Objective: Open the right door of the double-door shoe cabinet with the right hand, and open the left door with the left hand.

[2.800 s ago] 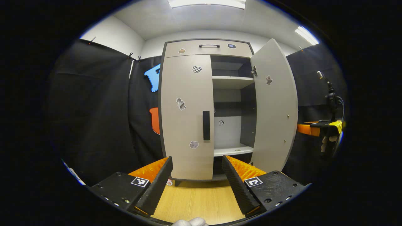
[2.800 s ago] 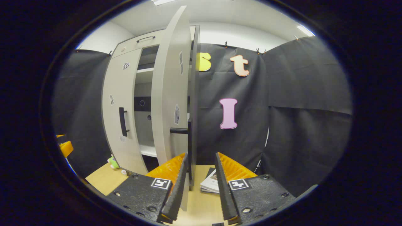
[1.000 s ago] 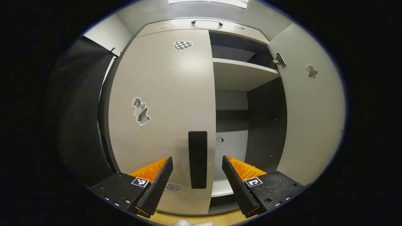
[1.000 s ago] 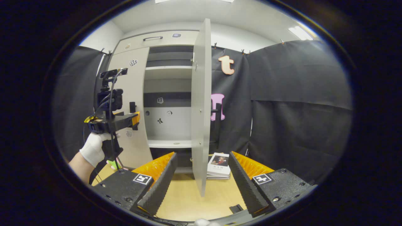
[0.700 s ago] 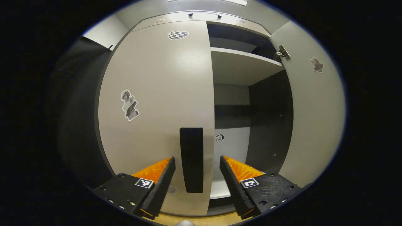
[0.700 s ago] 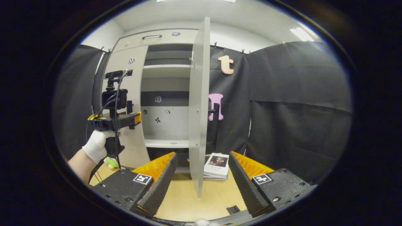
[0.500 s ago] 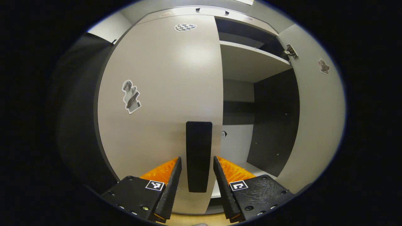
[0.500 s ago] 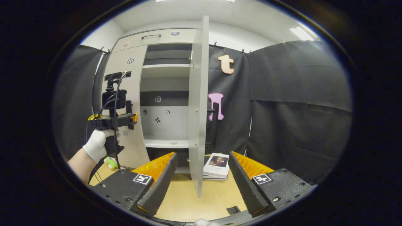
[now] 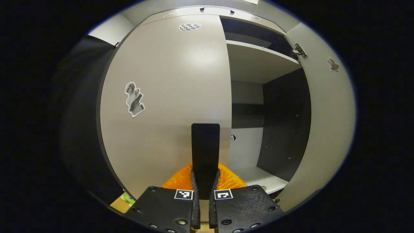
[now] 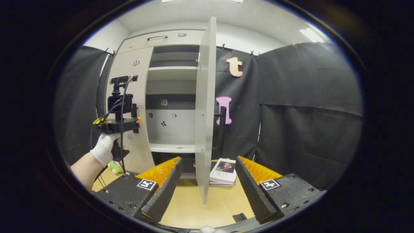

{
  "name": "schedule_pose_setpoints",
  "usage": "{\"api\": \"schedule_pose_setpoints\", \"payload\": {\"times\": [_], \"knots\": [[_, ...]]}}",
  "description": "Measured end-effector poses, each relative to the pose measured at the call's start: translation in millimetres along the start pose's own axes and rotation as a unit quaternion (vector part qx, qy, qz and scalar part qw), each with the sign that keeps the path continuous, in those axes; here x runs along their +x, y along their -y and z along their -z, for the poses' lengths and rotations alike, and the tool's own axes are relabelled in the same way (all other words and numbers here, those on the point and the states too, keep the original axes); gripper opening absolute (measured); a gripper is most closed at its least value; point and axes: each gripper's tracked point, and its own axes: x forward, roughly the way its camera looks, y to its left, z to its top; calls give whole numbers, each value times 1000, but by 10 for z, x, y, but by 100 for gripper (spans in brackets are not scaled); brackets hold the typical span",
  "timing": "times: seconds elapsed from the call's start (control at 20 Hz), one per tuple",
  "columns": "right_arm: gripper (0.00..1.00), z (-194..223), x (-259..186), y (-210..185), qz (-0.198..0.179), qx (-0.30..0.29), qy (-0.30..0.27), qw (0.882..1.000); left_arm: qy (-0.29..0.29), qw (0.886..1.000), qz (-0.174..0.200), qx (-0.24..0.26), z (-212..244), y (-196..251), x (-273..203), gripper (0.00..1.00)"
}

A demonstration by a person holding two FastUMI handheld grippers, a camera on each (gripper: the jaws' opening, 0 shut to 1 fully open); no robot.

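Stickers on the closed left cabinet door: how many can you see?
2 in the left gripper view: a checkered one near the top of the left door and a figure-shaped one halfway down its left side. The left gripper may hide more.

The left gripper has moved up to the left door and its fingers, wide apart a moment ago, have now closed on the black handle there.

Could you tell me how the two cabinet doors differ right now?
The right door stands swung wide open, edge-on to the right gripper view; the left door sits shut. The left gripper clamps the left door's handle; the right gripper is open, gripping nothing. Both doors are pale grey.
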Motion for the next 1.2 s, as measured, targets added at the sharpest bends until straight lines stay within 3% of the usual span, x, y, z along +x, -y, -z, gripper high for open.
{"api": "schedule_pose_setpoints", "payload": {"times": [0.05, 0.1, 0.7, 1.2], "knots": [[100, -1, -6, 7, -1, 1, 0, 1000, 3, 1000, 2, -1, -6, 3, 13, 0], [100, -9, -11, 2, -2, 2, 1, 1000, 0, 1000, 3, -1, -4, 7, 0, 6], [99, 12, -98, -65, -35, -4, 4, 999, -7, 999, 30, -10, -35, -9, -361, 3], [100, 54, -179, -390, -91, -12, 5, 996, -7, 1000, 28, -3, -25, -381, -1089, 3]]}}
